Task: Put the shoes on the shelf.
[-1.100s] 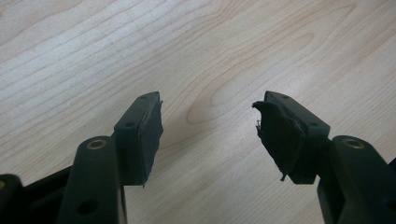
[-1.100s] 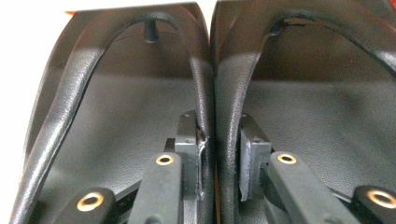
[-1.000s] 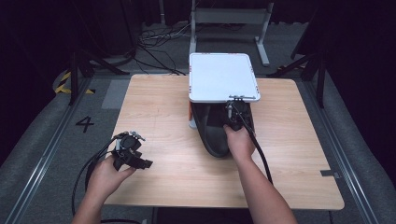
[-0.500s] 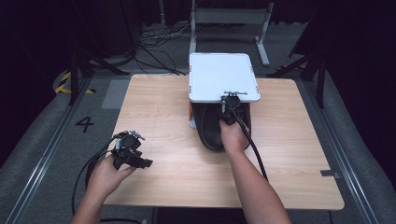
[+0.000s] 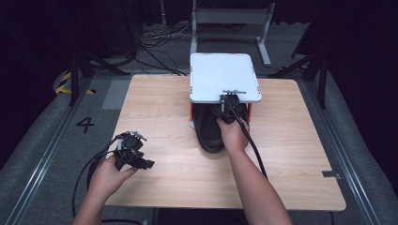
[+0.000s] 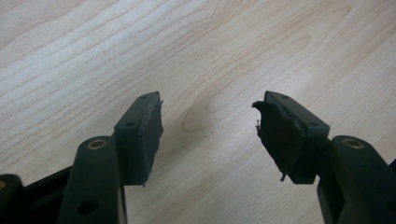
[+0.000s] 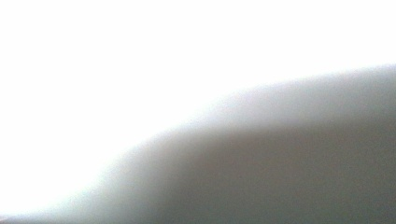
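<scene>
At the near left edge of the table (image 5: 155, 108), the person's left hand holds the left hand-held gripper (image 5: 139, 161) low over the pale wood. In the left gripper view its two black jaws stand wide apart with nothing between them, the rubber pads (image 6: 150, 135) worn and frayed at the edges, and bare wood grain runs beneath them. A bundle of black cable (image 5: 89, 173) loops from it off the table's near left side.

The table top is a light, smooth laminate with a wavy wood pattern and rounded corners.

Toward the middle, the person's right forearm reaches out to the right hand-held gripper (image 5: 230, 104), which sits at the near edge of a white box lid (image 5: 220, 77). Its jaws have just been opening; whether anything lies between them I cannot tell, since the right gripper view is a blur of bright white over grey. The lid is a flat, matte white rectangle with rounded corners and a small dark latch on its near rim. Under it stands a box with orange-edged corners, and a dark rounded object (image 5: 209, 133) bulges out of its near side onto the table.

Beyond and around the table lies grey carpeted floor (image 5: 42, 140), marked with a "4" (image 5: 85, 124) at the left. Farther off stand a grey metal frame (image 5: 230, 18), dark stands and tangled cables against black curtains.
</scene>
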Available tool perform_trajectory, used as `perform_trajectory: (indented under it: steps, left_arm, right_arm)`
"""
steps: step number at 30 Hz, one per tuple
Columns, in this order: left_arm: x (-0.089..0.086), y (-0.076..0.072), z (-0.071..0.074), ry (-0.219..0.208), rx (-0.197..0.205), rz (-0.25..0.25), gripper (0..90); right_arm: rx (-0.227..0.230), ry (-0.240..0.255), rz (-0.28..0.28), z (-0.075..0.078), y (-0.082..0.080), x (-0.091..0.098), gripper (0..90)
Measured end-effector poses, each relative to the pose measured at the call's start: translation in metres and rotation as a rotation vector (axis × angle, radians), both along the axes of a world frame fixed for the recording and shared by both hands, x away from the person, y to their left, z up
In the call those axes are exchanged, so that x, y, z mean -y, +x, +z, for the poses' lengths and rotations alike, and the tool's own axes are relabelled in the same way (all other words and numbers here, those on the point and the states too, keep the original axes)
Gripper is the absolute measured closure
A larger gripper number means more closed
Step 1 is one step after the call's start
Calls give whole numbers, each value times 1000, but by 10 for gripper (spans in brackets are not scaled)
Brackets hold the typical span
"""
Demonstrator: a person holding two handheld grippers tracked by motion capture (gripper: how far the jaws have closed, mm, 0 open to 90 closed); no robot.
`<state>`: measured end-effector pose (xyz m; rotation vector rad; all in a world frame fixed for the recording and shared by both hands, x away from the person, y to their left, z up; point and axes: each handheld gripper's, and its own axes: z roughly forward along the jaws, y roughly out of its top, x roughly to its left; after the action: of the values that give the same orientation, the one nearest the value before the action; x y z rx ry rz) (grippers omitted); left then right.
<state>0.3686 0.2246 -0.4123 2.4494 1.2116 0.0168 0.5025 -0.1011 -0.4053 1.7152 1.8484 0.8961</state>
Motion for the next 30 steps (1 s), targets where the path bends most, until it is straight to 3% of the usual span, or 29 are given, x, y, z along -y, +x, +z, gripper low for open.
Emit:
perform_trajectory:
  steps: [3, 4, 12, 15, 17, 20, 28, 30]
  left_arm:
    - [1, 1, 0, -1, -1, -3, 397]
    - [2, 2, 0, 1, -1, -9, 397]
    - [10, 6, 2, 5, -1, -21, 397]
    - [12, 8, 2, 6, 1, -26, 397]
    - [16, 9, 2, 7, 0, -31, 398]
    - [23, 8, 1, 16, 8, -45, 416]
    - [47, 4, 5, 39, 27, -80, 490]
    - [53, 4, 7, 42, 52, -86, 515]
  right_arm:
    - [0, -14, 10, 2, -2, 2, 375]
    - [17, -39, 13, 7, -8, 4, 371]
    - [63, -60, 57, 25, -32, 25, 414]
    - [52, -72, 90, 32, -42, 36, 456]
    - [20, -48, 121, 36, -51, 49, 495]
    - [1, -48, 153, 39, -67, 66, 544]
    - [-20, -80, 203, 30, -107, 101, 590]
    - [-32, -80, 215, 27, -112, 106, 600]
